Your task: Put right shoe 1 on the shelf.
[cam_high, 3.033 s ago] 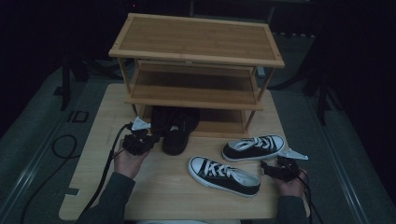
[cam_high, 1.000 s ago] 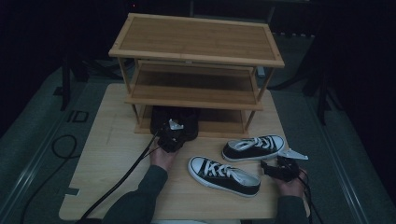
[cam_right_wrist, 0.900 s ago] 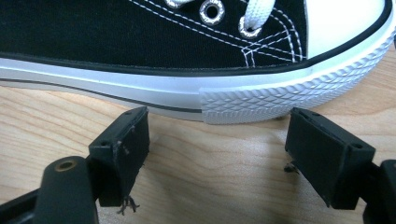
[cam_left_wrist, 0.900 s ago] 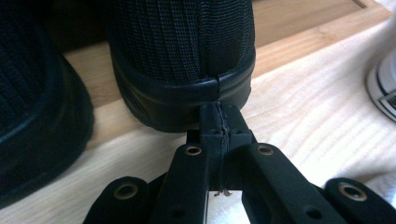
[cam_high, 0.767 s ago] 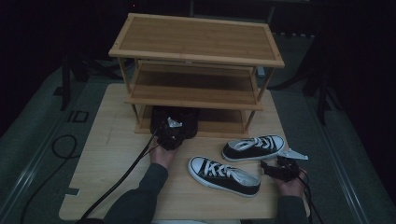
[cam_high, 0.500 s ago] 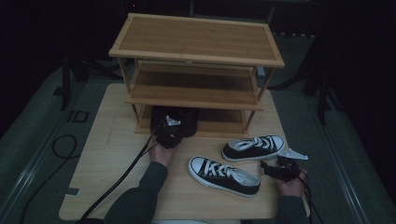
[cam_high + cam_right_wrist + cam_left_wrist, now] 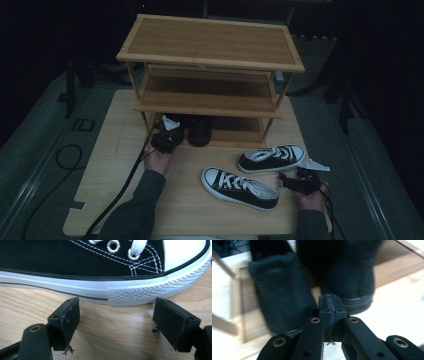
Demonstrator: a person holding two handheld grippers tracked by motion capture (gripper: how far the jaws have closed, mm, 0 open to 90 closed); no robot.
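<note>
— On the bench (image 7: 125, 200), what do you see?

— Right at the back stands a wooden shelf rack (image 7: 210, 50) with three levels. Two black shoes (image 7: 200, 131) sit side by side on its lowest shelf. Their rounded ends stick out toward the person.

— Where is the left tool?

— The left tool (image 7: 166, 134) is just in front of those black shoes, next to the rack's front left post. A hand (image 7: 159, 161) holds it from behind, and a black cable (image 7: 122, 192) runs back from it across the bench. In the left gripper view its jaws are pressed tight together with nothing between them. The two black shoes sit just past the tips, and the left one looks blurry.

— And the right tool?

— The right tool (image 7: 289, 181) rests low near the front right corner of the bench. Its jaws are wide apart and hold nothing. In the right gripper view, the white rubber toe of a black and white sneaker (image 7: 105, 270) lies across just ahead of the jaws, not touching them.

— Is there another sneaker?

— Yes, a second sneaker (image 7: 272, 158) lies a bit farther back, between the first one and the rack
</note>
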